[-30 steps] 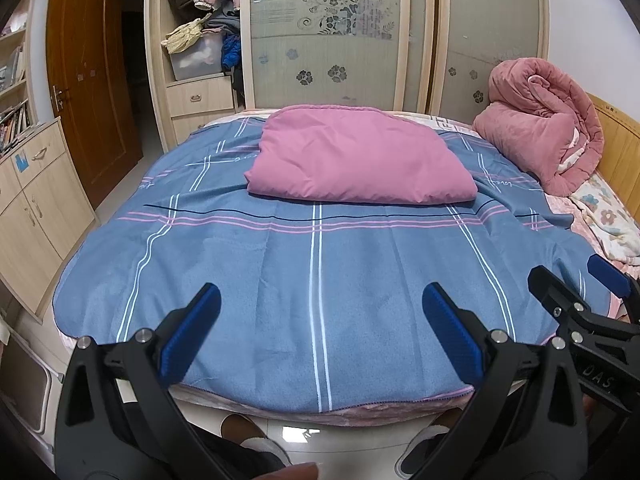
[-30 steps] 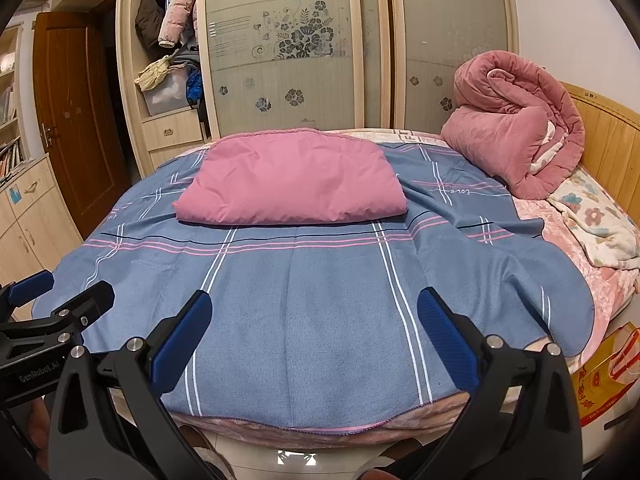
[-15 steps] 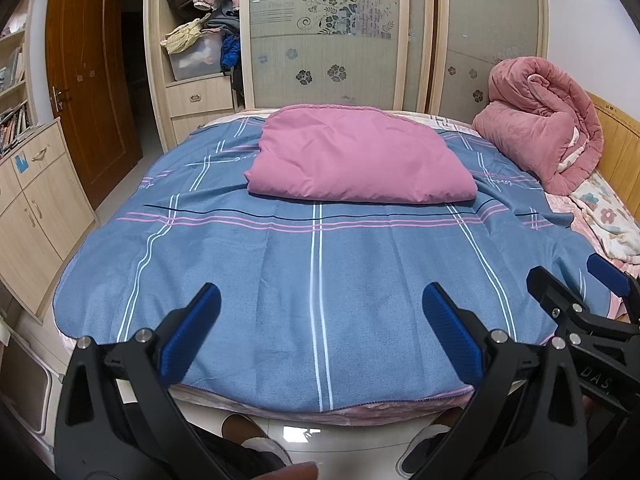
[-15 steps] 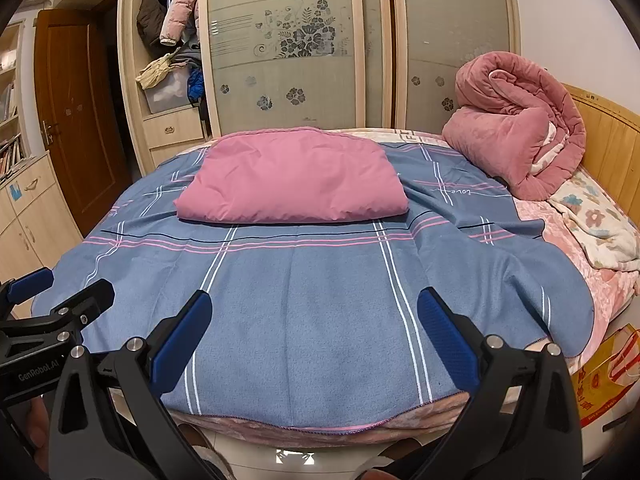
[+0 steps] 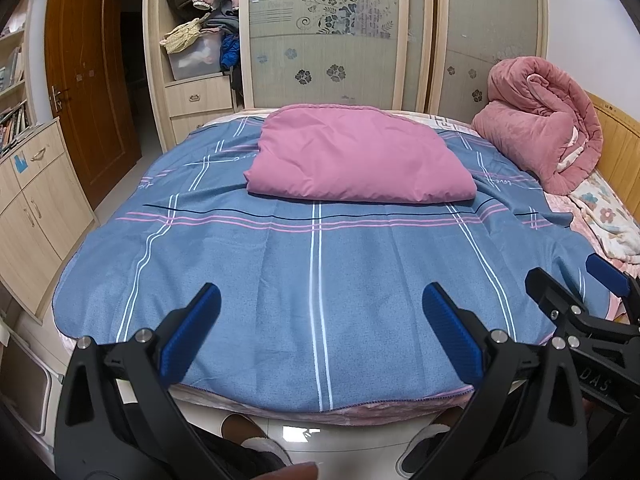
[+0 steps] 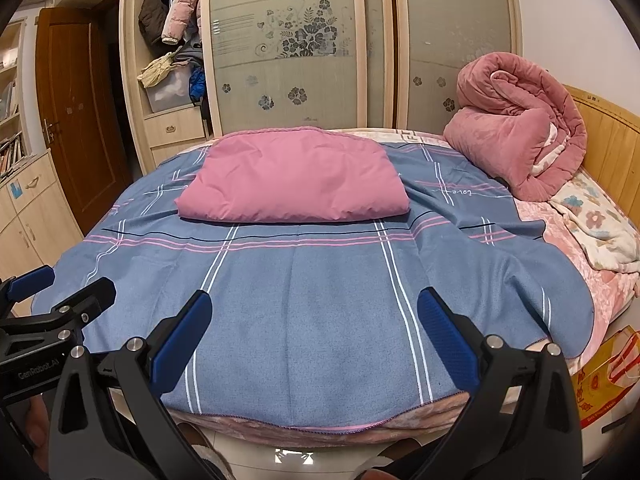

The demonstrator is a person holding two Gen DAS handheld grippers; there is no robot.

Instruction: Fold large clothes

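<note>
Ahead of both tongs — left [image 5: 318, 332] and right [image 6: 314, 338], jaws apart, empty — a folded pink cover [image 5: 356, 158] awaits its next grasp.

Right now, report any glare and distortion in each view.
Left wrist view: fisheye bends the wardrobe and bed edge; a light reflects off the floor. Right wrist view: same curvature, dark vignette corners, floor glare below the blue blanket.

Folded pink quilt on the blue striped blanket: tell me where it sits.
The folded pink quilt lies flat on the far half of the blue striped blanket, roughly centred, left of the rolled pink comforter and in front of the wardrobe's frosted sliding doors.
</note>
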